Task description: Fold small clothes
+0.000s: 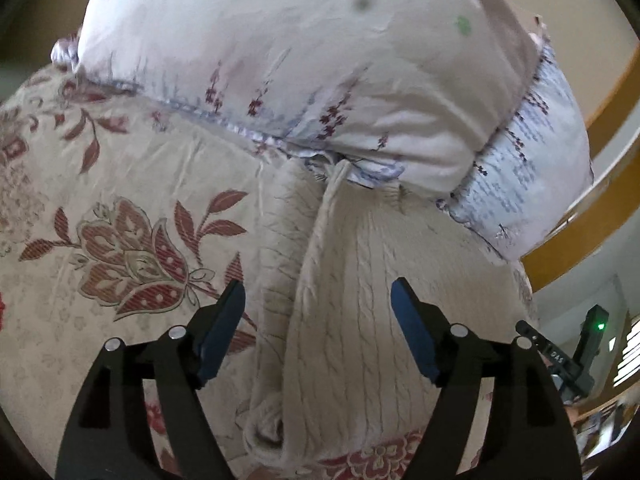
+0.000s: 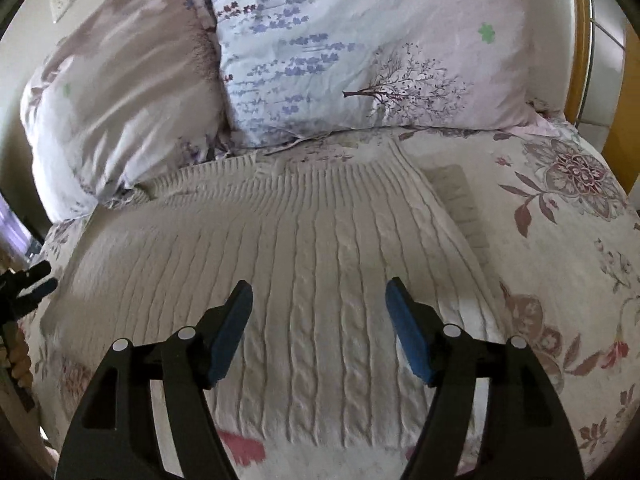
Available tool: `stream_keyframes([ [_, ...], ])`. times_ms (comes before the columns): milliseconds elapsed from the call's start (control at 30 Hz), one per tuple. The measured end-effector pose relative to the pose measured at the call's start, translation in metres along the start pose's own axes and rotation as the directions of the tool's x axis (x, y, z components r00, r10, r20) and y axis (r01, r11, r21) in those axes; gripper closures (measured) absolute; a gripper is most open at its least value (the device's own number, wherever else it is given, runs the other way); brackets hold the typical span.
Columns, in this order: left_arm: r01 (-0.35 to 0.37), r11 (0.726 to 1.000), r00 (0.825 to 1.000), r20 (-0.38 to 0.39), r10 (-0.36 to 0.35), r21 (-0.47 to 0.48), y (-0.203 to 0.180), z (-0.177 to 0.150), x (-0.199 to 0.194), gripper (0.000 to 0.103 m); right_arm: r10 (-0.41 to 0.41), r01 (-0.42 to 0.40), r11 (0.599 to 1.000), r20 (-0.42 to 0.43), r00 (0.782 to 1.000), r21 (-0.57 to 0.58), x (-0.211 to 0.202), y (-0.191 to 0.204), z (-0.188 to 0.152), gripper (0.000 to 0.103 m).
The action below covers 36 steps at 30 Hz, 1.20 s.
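Bedding: a floral bedspread (image 2: pixel 560 208) in cream with red-brown blooms covered the bed, with two pale printed pillows (image 2: pixel 360 52) propped at its head against a wooden headboard (image 1: pixel 580 236). Wall sockets (image 2: pixel 64 0) appeared at upper left of the right wrist view.

Item: one cream cable-knit sweater (image 2: pixel 312 272), laid on the bedspread, its ribbed edge lying just below the pillows. From the left wrist view the sweater (image 1: pixel 352 300) showed a raised lengthwise fold running toward the pillows.

Left gripper (image 1: pixel 318 300): jaws apart, blue pads (image 1: pixel 414 336) holding nothing, positioned over the sweater's folded ridge.

Right gripper (image 2: pixel 319 300): jaws apart, gripping nothing, positioned above the sweater's cabled middle. Contact with the knit could not be determined for either.
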<state>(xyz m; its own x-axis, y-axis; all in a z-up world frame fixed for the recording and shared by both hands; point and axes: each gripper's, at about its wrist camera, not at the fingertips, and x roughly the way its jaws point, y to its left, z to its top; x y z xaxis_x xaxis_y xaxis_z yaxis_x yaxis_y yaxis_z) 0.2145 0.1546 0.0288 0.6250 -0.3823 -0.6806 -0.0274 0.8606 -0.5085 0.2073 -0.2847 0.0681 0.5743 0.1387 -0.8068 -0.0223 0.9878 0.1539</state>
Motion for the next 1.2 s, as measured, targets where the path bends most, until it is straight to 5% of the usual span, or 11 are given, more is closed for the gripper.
stream_keyframes([
  [200, -0.007, 1.0, 0.999, -0.039, 0.006, -0.025, 0.004, 0.001, 0.018, 0.027, -0.051, 0.051, 0.999, 0.013, 0.999, 0.008, 0.017, 0.009, 0.008, 0.031],
  [500, -0.008, 1.0, 0.999, -0.045, 0.008, -0.013, -0.004, 0.002, 0.027, 0.025, -0.177, 0.176, 0.979, 0.005, 0.984, -0.103, 0.037, 0.034, 0.004, 0.014],
  [1200, 0.028, 0.995, 0.999, -0.039, -0.032, -0.098, -0.005, 0.007, 0.037, 0.028, -0.146, 0.145, 0.985, -0.003, 0.989, -0.095, 0.04, 0.029, 0.006, 0.011],
])
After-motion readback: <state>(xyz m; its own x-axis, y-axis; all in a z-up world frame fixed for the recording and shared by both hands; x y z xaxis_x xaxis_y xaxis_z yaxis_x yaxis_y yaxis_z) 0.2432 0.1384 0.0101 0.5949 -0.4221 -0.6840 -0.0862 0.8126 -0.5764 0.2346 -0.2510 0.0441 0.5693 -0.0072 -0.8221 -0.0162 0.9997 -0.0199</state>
